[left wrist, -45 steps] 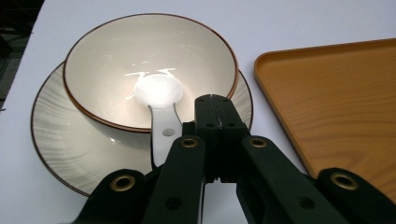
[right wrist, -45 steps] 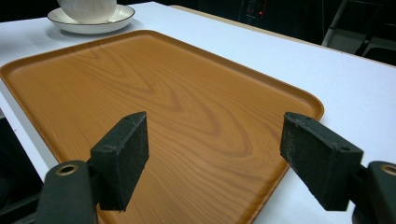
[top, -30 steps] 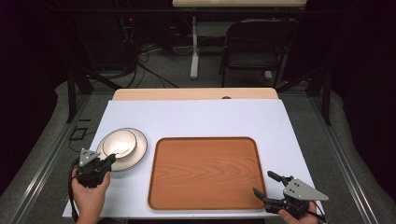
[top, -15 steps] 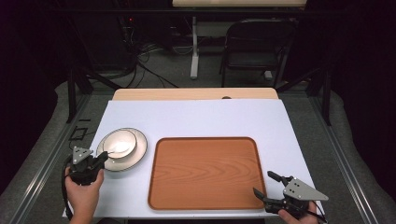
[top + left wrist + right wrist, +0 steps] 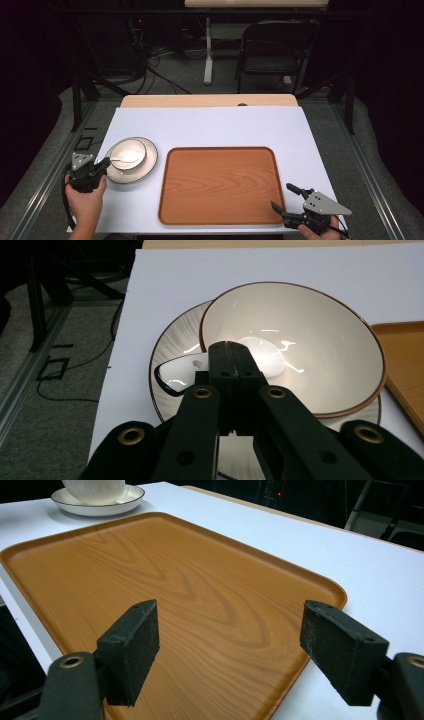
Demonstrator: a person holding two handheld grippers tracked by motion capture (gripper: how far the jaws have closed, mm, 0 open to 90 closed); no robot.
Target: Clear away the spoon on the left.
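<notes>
White table (image 5: 215, 125): left gripper (image 5: 100, 166) level, jaws shut at plate (image 5: 148, 162) rim; right gripper (image 5: 285, 197) jaws wide, empty.

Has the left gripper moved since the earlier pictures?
Yes. The left gripper has drawn back leftward off the plate, toward the table's left edge.

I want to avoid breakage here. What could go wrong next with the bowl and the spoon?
1. The left tool is shut, with its tips at the white spoon in the bowl. Whether it grips the handle is hidden; a poor hold could let the spoon fall.
2. The bowl sits off-centre on the plate; a nudge might slide or tip it.
3. The plate lies near the table's left edge.
</notes>
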